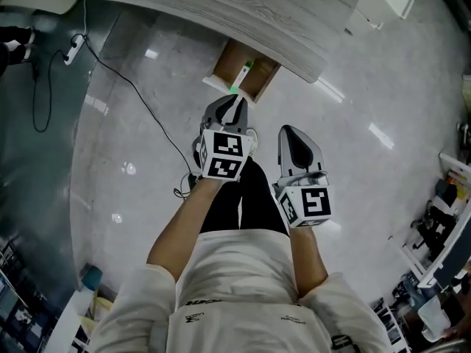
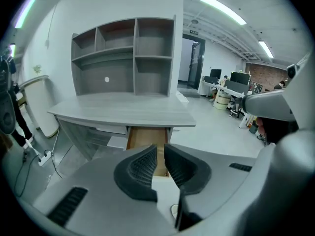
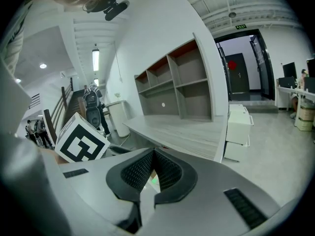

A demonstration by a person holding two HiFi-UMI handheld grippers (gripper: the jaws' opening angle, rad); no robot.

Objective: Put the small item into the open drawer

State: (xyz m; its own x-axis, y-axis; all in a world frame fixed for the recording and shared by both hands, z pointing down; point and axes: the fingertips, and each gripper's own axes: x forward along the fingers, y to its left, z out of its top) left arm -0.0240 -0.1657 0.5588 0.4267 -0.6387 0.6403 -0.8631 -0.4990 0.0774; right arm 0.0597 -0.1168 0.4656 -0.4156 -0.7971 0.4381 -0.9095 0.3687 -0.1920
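Observation:
An open wooden drawer [image 1: 259, 79] sticks out from under the grey desk [image 1: 221, 9]. A small green and white item [image 1: 243, 74] lies inside it. My left gripper [image 1: 235, 100] hovers just in front of the drawer, pointing at it. In the left gripper view my left gripper [image 2: 160, 150] has a narrow gap between its jaws with nothing in it, and the drawer [image 2: 146, 136] shows behind them. My right gripper [image 1: 289, 131] hangs to the right, farther from the desk. In the right gripper view my right gripper [image 3: 153, 154] has its tips touching and holds nothing.
A shelf unit [image 2: 123, 58] stands on the desk. A black cable [image 1: 132, 87] runs across the glossy floor from a power strip [image 1: 73, 48] at the left. White drawer units [image 3: 238, 127] stand beside the desk. Cluttered racks [image 1: 441, 219] line the right edge.

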